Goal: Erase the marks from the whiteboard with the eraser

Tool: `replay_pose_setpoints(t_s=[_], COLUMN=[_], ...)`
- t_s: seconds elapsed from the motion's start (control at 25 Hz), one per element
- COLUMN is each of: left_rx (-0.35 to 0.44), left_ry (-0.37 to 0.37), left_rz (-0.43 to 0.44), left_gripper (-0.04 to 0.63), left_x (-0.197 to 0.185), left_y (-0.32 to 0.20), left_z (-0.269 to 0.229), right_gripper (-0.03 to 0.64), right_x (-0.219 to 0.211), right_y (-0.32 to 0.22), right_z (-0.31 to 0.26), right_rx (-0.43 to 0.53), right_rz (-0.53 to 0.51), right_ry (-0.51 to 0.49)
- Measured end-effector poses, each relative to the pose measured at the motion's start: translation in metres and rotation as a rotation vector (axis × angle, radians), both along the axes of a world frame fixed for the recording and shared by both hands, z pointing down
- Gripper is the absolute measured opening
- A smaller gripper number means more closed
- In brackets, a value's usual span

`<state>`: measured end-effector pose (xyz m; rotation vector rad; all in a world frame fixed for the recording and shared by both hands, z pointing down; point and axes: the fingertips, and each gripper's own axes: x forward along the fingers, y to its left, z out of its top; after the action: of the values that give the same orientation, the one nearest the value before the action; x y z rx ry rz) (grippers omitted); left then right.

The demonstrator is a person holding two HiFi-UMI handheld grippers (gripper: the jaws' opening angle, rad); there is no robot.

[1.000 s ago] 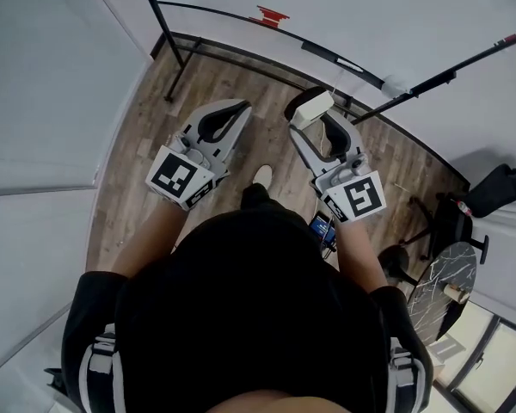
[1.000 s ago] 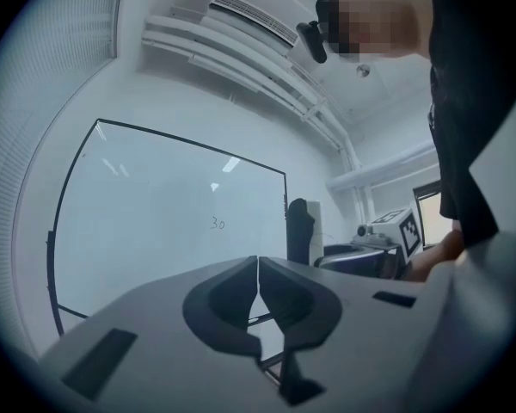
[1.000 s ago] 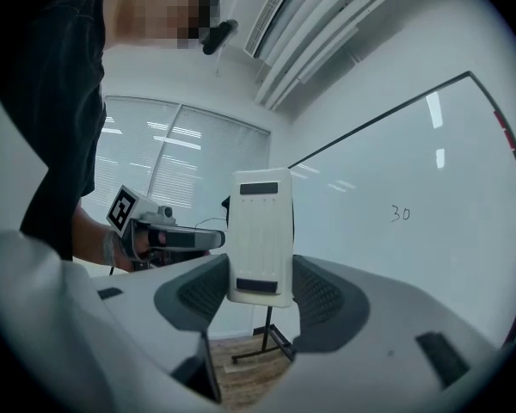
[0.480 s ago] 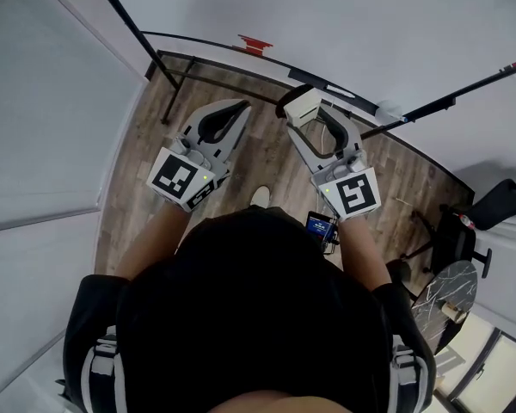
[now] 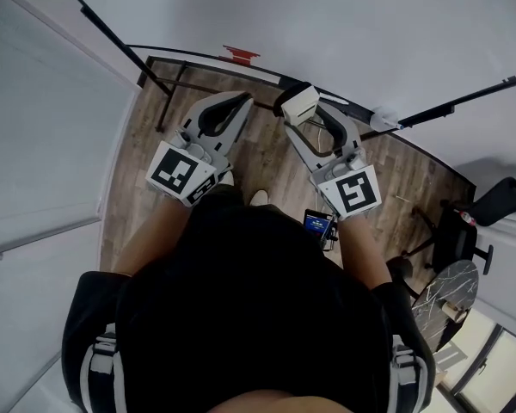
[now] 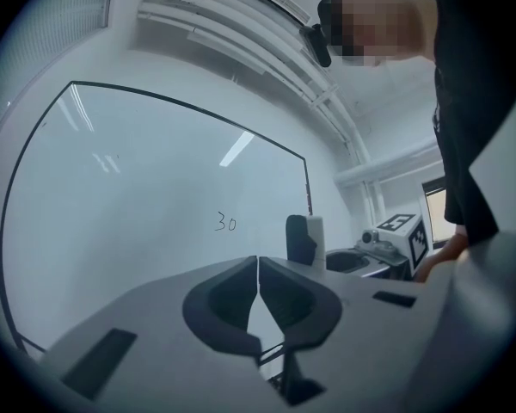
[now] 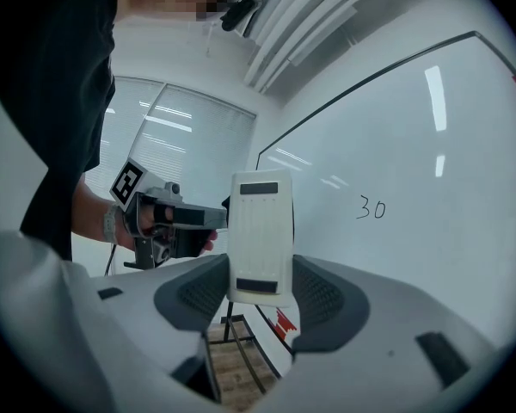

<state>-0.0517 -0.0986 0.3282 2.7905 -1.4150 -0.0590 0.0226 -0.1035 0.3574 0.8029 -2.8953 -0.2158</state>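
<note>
Though off the whiteboard (image 7: 413, 136), eraser (image 7: 260, 231) upright between right gripper's (image 7: 260, 274) fingers (image 7: 328, 304) (snug).

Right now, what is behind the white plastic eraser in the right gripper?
The white whiteboard stands behind the white plastic eraser; its handwritten "30" shows to one side. What lies directly behind is covered.

whiteboard (image 5: 413, 24) cropped above, floor (image 5: 142, 192) partly hidden
</note>
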Motion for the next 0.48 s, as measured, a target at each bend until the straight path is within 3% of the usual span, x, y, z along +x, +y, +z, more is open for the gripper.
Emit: replay_pose_setpoints(t_s=[0.2, 0.48], left_rx=[0.011, 0.019], left_ry=[0.011, 0.01], left_rz=[0.049, 0.122], left_gripper=[0.008, 0.008], left_x=[-0.004, -0.024], left_y=[-0.033, -0.099], left_z=[-0.001, -0.005], right_gripper=[0.231, 0.23], right_x=[-0.005, -0.012], right_y=[-0.032, -0.101], right_z=[0.0, -0.015], right_rx=[0.012, 0.132], right_rz=[0.046, 0.201], right_ry=[0.007, 0.144])
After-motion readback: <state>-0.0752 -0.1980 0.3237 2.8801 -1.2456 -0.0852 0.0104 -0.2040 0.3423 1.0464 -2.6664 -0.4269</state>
